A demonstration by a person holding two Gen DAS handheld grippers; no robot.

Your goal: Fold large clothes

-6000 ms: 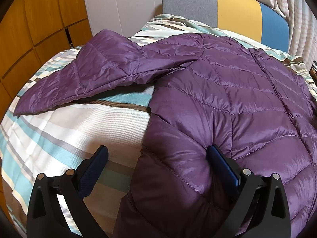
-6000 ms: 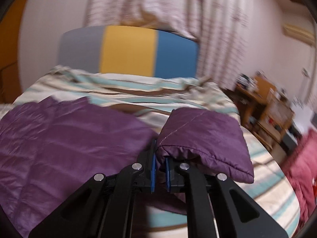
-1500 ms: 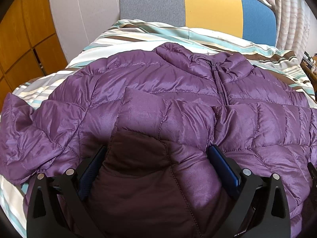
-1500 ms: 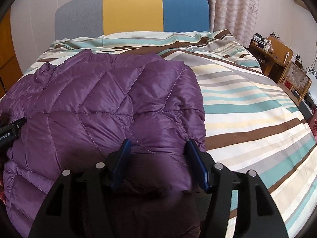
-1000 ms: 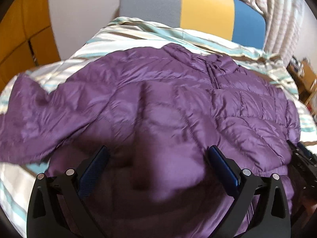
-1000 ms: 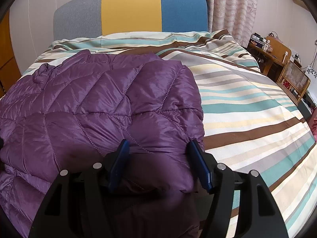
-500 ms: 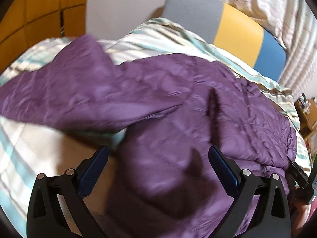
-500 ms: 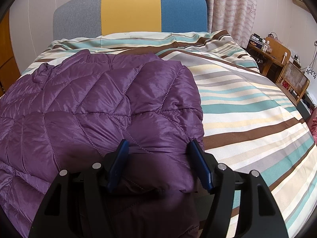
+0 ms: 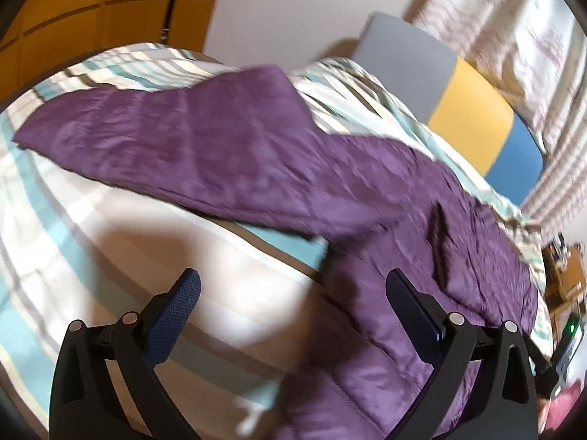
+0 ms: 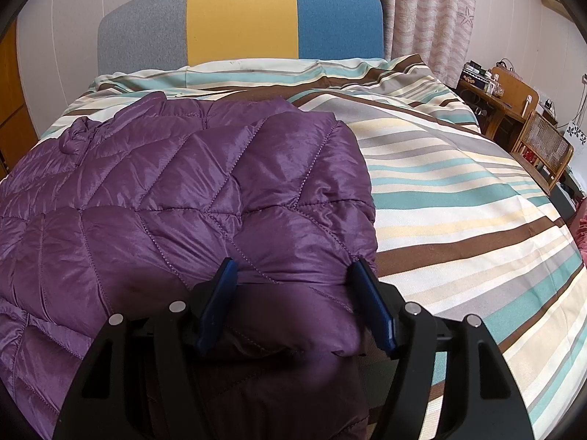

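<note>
A purple quilted puffer jacket [image 10: 176, 198] lies on the striped bed. In the right wrist view its right side is folded over the body, with a straight edge on the right. My right gripper [image 10: 293, 275] is open, its fingers straddling the jacket's near hem. In the left wrist view the jacket [image 9: 422, 227] shows blurred, with its left sleeve [image 9: 165, 143] stretched out flat to the left over the bedding. My left gripper [image 9: 293, 293] is open and empty above the bedding, just left of the jacket's body.
The striped duvet [image 10: 458, 190] covers the bed. A grey, yellow and blue headboard [image 10: 242, 22] stands at the far end. Wooden furniture and a wicker chair [image 10: 543, 146] stand to the right. Orange cabinet doors [image 9: 91, 7] are at the left.
My left gripper has swung left off the jacket's body toward the outstretched left sleeve. My right gripper has stayed still, open over the hem. Six seconds ago it was shut on the right sleeve.
</note>
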